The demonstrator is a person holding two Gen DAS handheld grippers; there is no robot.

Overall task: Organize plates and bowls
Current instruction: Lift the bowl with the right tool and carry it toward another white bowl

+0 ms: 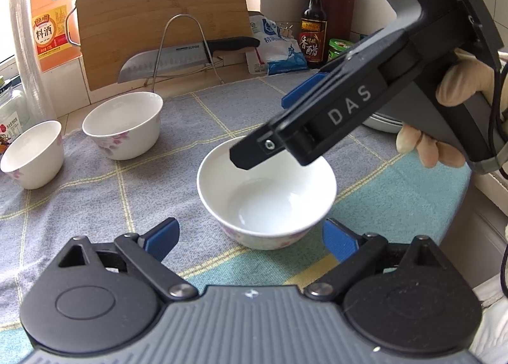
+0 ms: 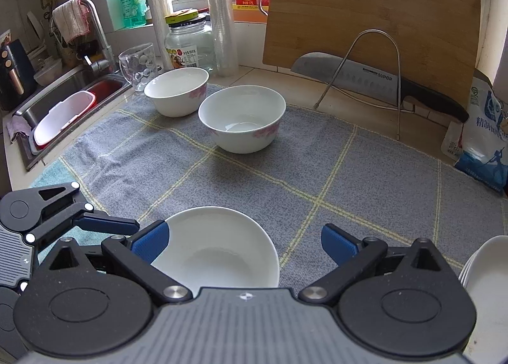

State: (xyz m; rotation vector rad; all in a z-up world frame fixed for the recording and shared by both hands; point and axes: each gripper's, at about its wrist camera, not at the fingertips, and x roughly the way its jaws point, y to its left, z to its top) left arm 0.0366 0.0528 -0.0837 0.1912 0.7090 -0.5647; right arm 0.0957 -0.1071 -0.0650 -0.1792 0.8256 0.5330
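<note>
**Both claws released over the near bowl**

Your left gripper (image 1: 250, 238) and right gripper (image 2: 244, 245) stand spread, grasping nothing. The near bowl (image 1: 266, 195) sits upright, mouth up, on the checked cloth (image 1: 95, 198) between them. Two more bowls (image 2: 243, 122) (image 2: 176, 91) stand beyond it: three in all. Only the right view shows the sink (image 2: 70, 91).
</note>
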